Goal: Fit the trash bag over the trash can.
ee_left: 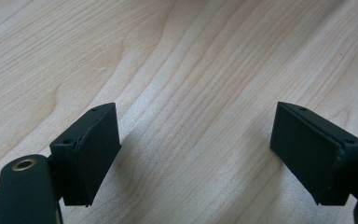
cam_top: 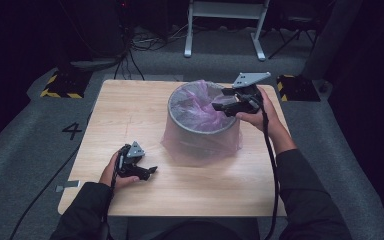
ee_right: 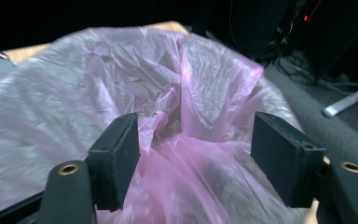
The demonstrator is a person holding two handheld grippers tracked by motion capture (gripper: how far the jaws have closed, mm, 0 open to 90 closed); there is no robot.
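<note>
A: What carries everything here?
B: A light wooden table point(cam_top: 130, 105) on grey carpet point(cam_top: 35, 140).
A: And what sits on the tabletop?
B: A grey mesh wastebasket point(cam_top: 200, 131) with a pink plastic bag point(cam_top: 180, 145) draped over it, standing right of the middle, nearer the far edge. The bag's skirt spreads on the wood around its base.

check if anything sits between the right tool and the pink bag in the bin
Nothing visible does. The right tool is at the bin rim with its jaws open around a fold of the pink bag, and no other thing lies between them.
</note>
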